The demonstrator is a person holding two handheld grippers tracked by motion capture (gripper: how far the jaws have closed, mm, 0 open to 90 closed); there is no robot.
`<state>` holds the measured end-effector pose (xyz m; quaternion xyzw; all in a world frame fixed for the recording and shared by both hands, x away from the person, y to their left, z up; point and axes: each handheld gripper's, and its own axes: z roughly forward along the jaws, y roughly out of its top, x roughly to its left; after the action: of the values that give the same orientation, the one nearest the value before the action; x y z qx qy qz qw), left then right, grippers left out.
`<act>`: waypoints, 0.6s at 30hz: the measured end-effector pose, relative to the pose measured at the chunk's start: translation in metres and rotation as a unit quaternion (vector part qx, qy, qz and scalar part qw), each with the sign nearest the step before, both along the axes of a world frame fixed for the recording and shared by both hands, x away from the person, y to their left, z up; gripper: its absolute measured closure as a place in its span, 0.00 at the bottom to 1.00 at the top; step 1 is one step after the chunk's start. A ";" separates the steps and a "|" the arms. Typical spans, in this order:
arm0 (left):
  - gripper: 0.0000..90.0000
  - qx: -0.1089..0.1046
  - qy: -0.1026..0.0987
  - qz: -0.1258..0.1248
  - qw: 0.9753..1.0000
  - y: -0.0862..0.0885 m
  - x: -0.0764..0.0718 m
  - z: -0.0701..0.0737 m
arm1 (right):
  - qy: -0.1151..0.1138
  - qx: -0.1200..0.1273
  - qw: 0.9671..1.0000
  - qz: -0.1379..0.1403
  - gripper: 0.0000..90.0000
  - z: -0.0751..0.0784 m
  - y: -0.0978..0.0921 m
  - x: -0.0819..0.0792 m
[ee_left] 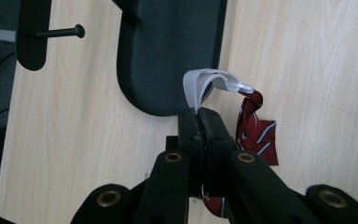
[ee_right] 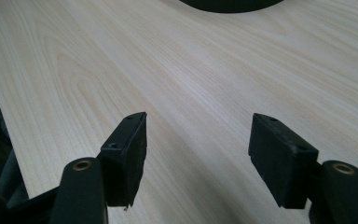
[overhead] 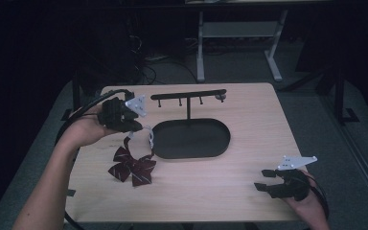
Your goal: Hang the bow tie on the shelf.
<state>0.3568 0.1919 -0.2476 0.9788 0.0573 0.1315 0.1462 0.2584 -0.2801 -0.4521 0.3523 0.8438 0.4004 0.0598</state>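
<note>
A dark red striped bow tie (overhead: 132, 166) lies on the wooden table, left of a black stand's oval base (overhead: 191, 139). Its white strap (ee_left: 209, 84) loops up from the bow (ee_left: 254, 128). My left gripper (overhead: 136, 127) is shut on that strap, its jaws pinching the band just above the table near the base's left end. The stand has a thin post and a top bar with several pegs (overhead: 188, 95). My right gripper (overhead: 264, 180) rests open near the table's front right corner, with nothing between its fingers (ee_right: 126, 154).
The light wooden table (overhead: 249, 191) has bare room in the middle front and at the right. Behind it stand a grey metal frame (overhead: 239, 43) and cables on a dark floor.
</note>
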 end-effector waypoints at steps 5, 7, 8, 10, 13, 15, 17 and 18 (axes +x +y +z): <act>0.99 -0.002 0.003 0.005 1.000 0.001 0.006 0.002 | -0.002 -0.001 1.000 0.002 0.41 0.000 0.000 0.000; 0.99 -0.004 0.004 0.006 1.000 0.001 0.007 0.002 | -0.001 -0.001 1.000 0.002 0.41 0.000 0.000 0.001; 0.99 -0.004 0.003 0.006 1.000 0.001 0.008 0.003 | -0.001 -0.001 1.000 0.002 0.41 0.000 0.000 0.001; 0.98 -0.004 0.004 0.007 1.000 0.001 0.009 0.004 | -0.002 0.000 1.000 0.003 0.41 0.000 0.000 0.001; 0.99 -0.005 0.005 0.009 1.000 0.000 0.013 0.005 | -0.002 0.000 1.000 0.004 0.41 0.000 0.000 0.001; 0.99 -0.004 0.007 0.010 1.000 -0.001 0.015 0.005 | -0.003 0.000 1.000 0.005 0.41 0.000 0.000 0.001; 0.99 -0.003 0.007 0.010 1.000 -0.001 0.016 0.005 | -0.002 0.000 1.000 0.005 0.41 0.000 0.000 0.001; 0.99 -0.004 0.008 0.012 1.000 -0.002 0.017 0.005 | -0.002 0.000 1.000 0.005 0.41 0.000 0.000 0.001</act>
<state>0.3738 0.1903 -0.2423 0.9784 0.0703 0.1254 0.1485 0.2596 -0.2801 -0.4525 0.3475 0.8452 0.4016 0.0591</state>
